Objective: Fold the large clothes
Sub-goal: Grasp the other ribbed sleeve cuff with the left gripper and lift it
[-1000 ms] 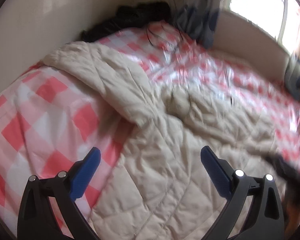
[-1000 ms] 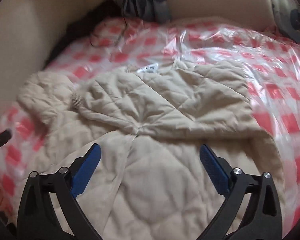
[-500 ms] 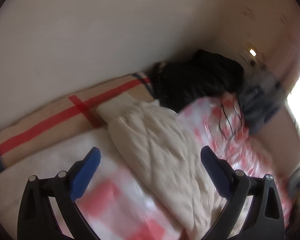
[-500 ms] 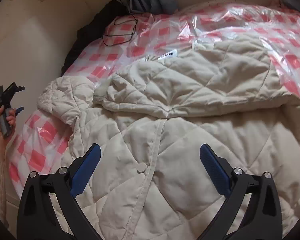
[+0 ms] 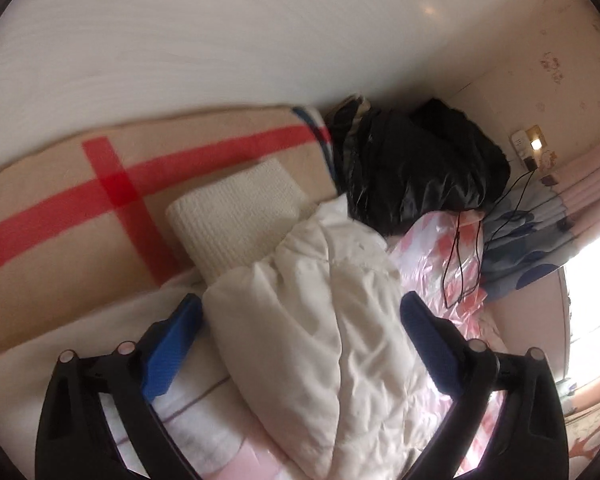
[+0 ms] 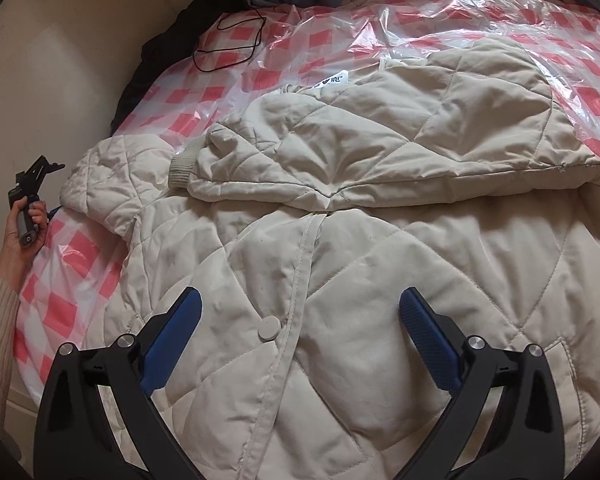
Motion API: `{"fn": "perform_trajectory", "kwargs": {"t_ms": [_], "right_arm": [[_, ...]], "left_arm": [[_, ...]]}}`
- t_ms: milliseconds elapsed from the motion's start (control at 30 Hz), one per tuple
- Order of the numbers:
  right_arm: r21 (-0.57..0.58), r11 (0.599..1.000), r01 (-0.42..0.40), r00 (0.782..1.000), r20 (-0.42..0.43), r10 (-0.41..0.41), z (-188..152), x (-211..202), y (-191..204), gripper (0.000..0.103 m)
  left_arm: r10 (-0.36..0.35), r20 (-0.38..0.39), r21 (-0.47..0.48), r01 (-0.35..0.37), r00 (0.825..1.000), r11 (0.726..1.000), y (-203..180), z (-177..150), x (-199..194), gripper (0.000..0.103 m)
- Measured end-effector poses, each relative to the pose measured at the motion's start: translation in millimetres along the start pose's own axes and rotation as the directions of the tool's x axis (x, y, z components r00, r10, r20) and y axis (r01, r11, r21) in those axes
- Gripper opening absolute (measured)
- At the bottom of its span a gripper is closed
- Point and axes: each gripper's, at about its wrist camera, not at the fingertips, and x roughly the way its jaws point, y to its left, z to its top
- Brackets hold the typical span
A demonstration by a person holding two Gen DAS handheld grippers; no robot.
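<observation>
With the left gripper (image 5: 300,344) jaws just narrowed yet clear astride the coat sleeve (image 5: 312,320), its ribbed cuff (image 5: 236,216) should be pinched squarely, while the right gripper (image 6: 300,336) hangs wide open, empty.

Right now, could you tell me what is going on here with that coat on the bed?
A person is folding a cream quilted coat spread on a bed with a red-checked cover. One sleeve already lies folded across the chest. The left hand-held gripper is at the other sleeve, which lies between its jaws; they have just been closing but do not yet pinch it. The right hand-held gripper hovers open above the coat's front, holding nothing.
</observation>
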Motion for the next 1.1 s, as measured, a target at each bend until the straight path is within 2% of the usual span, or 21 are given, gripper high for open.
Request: {"fn": "perform_trajectory", "kwargs": {"t_ms": [67,100,133,200,233,333,467,633,767,833,933,1100], "right_arm": [[0.006,1.000,-0.004,1.000,0.001,0.004,0.1,0.2,-1.2,0.096],[0.007,1.000,-0.005,1.000,0.002,0.005,-0.2,0.1,-0.6,0.096],[0.010,1.000,-0.008,1.000,0.004,0.008,-0.3,-0.3,-0.7,0.096],[0.014,1.000,-0.013,1.000,0.008,0.013,0.4,-1.9,-0.7,0.096],[0.015,1.000,-0.016,1.000,0.008,0.016,1.1,-3.0,-0.8,0.096],[0.019,0.999,-0.031,0.999,0.018,0.031,2.4,-7.0,1.2,0.096],[0.023,0.999,-0.042,0.998,0.040,0.041,6.5,-16.4,2.4,0.096],[0.062,0.997,-0.053,0.994,0.095,0.047,16.7,-37.8,-5.8,0.096],[0.115,0.992,-0.060,0.991,0.125,0.045,23.4,-51.5,-20.5,0.096],[0.148,0.987,-0.069,0.989,0.138,0.048,26.0,-57.1,-29.1,0.096],[0.200,0.976,-0.081,0.985,0.163,0.048,30.5,-69.1,-43.9,0.096],[0.263,0.958,-0.115,0.973,0.222,0.056,35.9,-91.4,-63.6,0.096]], "left_arm": [[0.004,0.018,-0.003,-0.003,1.000,1.000,2.0,-1.0,-1.3,0.070],[0.004,0.022,-0.008,-0.003,1.000,1.000,4.0,-1.2,-1.8,0.049],[-0.031,0.018,-0.010,0.031,0.999,0.999,6.9,-1.2,-2.3,0.029],[-0.087,0.023,-0.020,0.088,0.996,0.996,9.2,-0.5,-5.7,0.021],[-0.090,0.034,-0.002,0.090,0.995,0.996,6.0,-0.9,-9.4,0.018],[-0.101,0.047,0.054,0.099,0.994,0.994,-5.8,-1.5,-18.7,0.015],[-0.169,0.088,0.085,0.161,0.982,0.983,-30.1,-1.7,-43.9,0.014],[-0.306,0.090,0.171,0.288,0.948,0.942,-83.3,-14.2,-84.7,0.014],[-0.422,0.043,0.247,0.399,0.906,0.883,-144.2,-41.3,-115.2,0.014],[-0.473,0.007,0.289,0.451,0.881,0.845,-177.2,-60.4,-126.4,0.014],[-0.523,-0.051,0.339,0.508,0.851,0.792,-218.1,-92.7,-137.8,0.014],[-0.588,-0.198,0.390,0.613,0.784,0.687,-288.1,-162.3,-139.0,0.014]]}}
